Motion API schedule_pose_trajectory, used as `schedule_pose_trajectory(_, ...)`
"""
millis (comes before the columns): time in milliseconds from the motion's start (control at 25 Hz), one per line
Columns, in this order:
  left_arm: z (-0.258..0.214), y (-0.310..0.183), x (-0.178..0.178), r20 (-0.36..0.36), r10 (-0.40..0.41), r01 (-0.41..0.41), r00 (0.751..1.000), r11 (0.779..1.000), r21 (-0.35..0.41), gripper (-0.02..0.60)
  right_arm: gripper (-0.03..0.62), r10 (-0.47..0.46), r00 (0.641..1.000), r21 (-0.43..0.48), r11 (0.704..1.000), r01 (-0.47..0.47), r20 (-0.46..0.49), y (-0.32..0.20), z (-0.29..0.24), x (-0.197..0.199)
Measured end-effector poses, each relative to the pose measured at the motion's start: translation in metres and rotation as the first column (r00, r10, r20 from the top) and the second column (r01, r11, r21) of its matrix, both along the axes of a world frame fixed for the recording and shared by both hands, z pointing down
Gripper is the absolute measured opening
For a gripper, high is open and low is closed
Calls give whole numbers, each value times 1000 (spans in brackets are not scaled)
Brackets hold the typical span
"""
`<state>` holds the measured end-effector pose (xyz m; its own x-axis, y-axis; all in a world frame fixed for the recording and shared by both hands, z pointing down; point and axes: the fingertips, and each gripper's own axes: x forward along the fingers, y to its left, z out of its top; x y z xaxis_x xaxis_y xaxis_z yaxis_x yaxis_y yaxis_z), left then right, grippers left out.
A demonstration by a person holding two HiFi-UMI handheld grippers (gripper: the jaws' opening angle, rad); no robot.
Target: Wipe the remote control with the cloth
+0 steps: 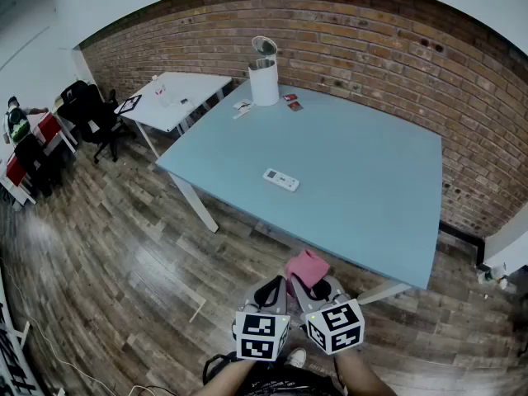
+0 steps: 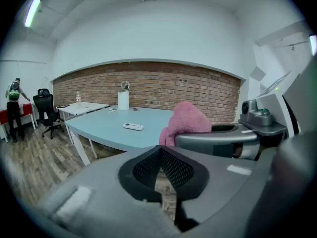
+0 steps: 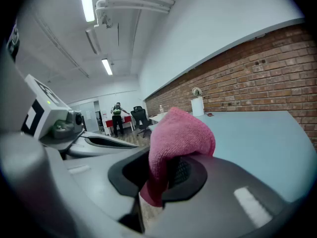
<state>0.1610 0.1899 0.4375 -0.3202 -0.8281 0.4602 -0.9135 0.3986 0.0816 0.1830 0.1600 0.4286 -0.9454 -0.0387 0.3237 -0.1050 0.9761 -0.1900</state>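
A white remote control (image 1: 281,179) lies flat near the middle of the light blue table (image 1: 363,205); the left gripper view shows the remote (image 2: 132,127) far ahead. Both grippers hang side by side over the wooden floor, short of the table's near edge. My right gripper (image 1: 315,287) is shut on a pink cloth (image 1: 306,266), which bunches up above its jaws (image 3: 178,135). My left gripper (image 1: 270,291) is shut with nothing in it, its black pads (image 2: 160,168) pressed together. The pink cloth (image 2: 185,122) shows to its right.
A white lidded bin (image 1: 264,73) and small items stand at the table's far edge by the brick wall. A white side table (image 1: 177,97) and black office chairs (image 1: 91,110) are at the left. A person (image 2: 13,108) stands far off on the left.
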Motion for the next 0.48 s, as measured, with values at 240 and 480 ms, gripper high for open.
schedule_pose_trajectory(240,4,-5,9,-2,-3,3,1000,1000,-7,0,61,-8,1000,-10,1000,8,2,-5,3,6)
schedule_pose_trajectory(480,7,-4,3,-1,-16,16,1000,1000,-7,-2,63,-19,1000,-22,1000,20,8,-4,7,1)
